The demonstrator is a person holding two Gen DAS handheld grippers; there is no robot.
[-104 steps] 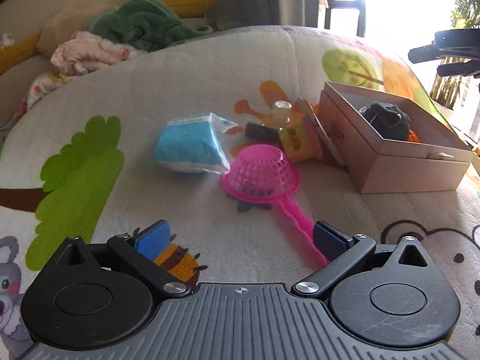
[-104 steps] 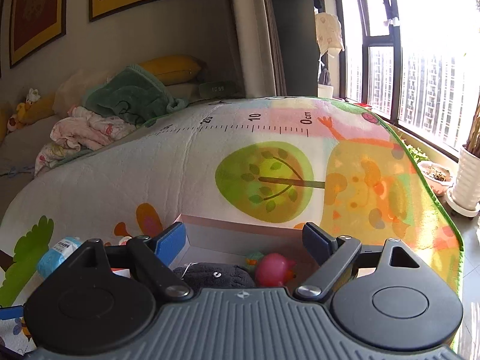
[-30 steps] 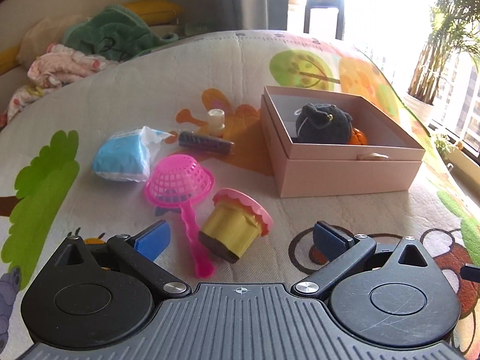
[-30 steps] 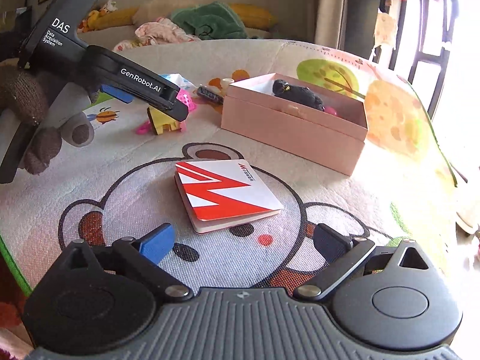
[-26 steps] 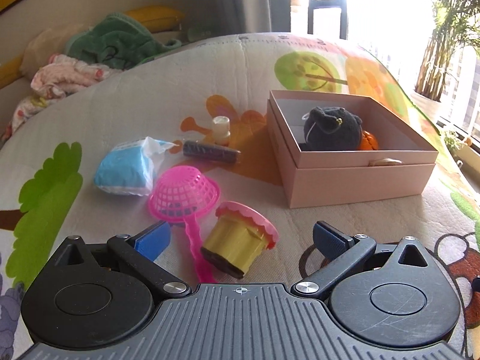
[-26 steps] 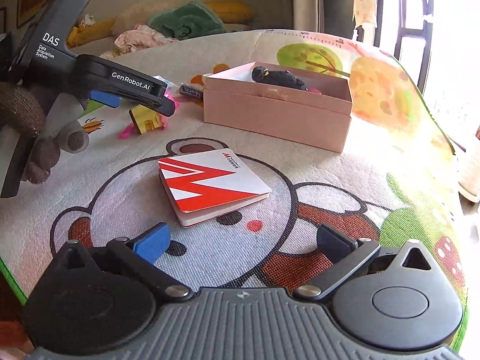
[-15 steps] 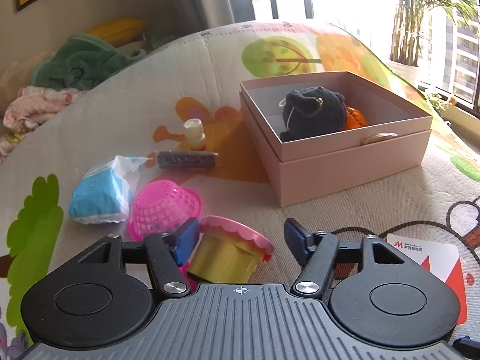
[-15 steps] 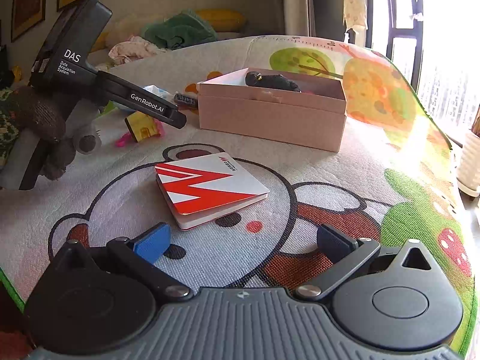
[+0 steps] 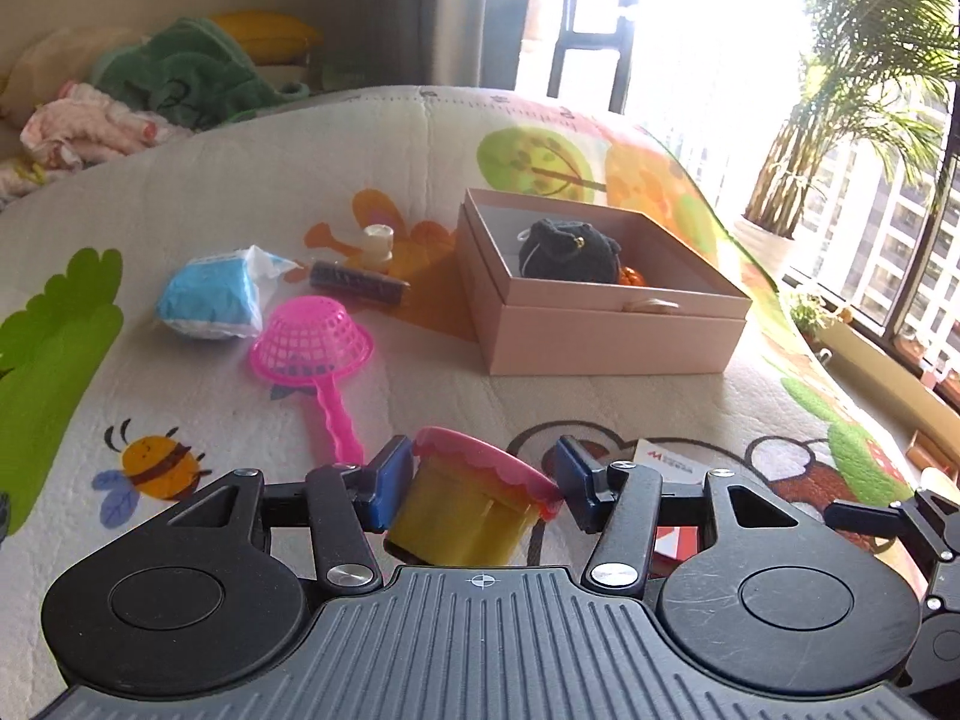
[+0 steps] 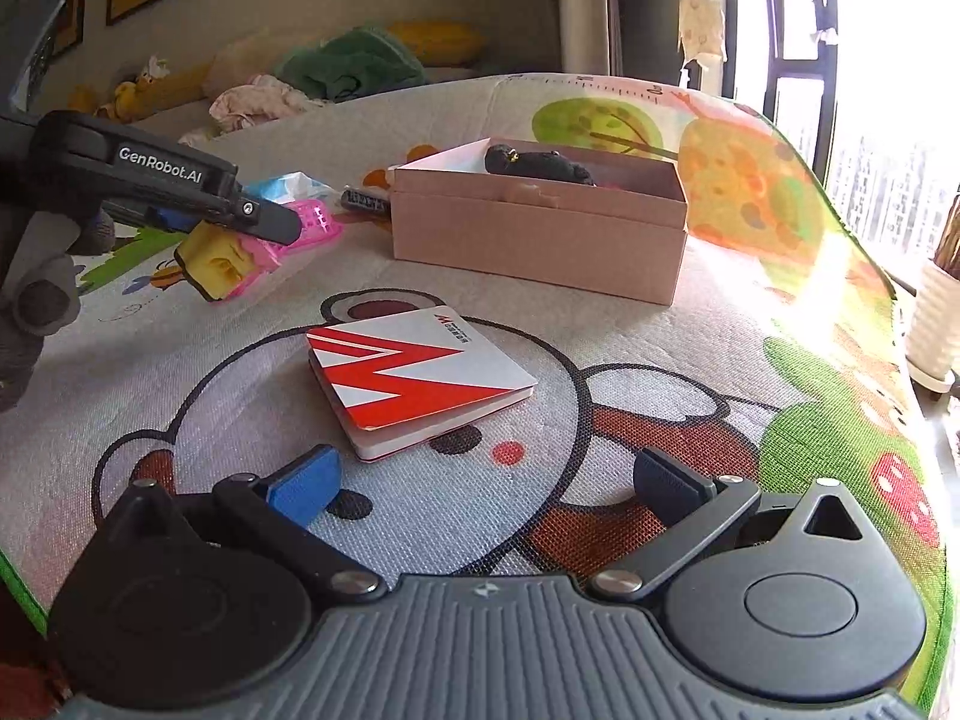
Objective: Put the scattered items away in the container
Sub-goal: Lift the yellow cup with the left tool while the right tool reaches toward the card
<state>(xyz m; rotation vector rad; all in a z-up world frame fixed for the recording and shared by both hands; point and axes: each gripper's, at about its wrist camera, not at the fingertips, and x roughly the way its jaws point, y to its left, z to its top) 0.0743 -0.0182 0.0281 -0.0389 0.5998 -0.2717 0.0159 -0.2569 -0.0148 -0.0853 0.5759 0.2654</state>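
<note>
One yellow tub [image 9: 462,510] is sitting clamped in the left gripper [image 9: 480,480], short of the pink box [image 9: 600,324]; the right gripper [image 10: 480,480] is gaping empty. Carrying it level over the rim seems wisest.

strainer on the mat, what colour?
Pink strainer, mesh bowl and handle alike; clearest in the left wrist view.
</note>
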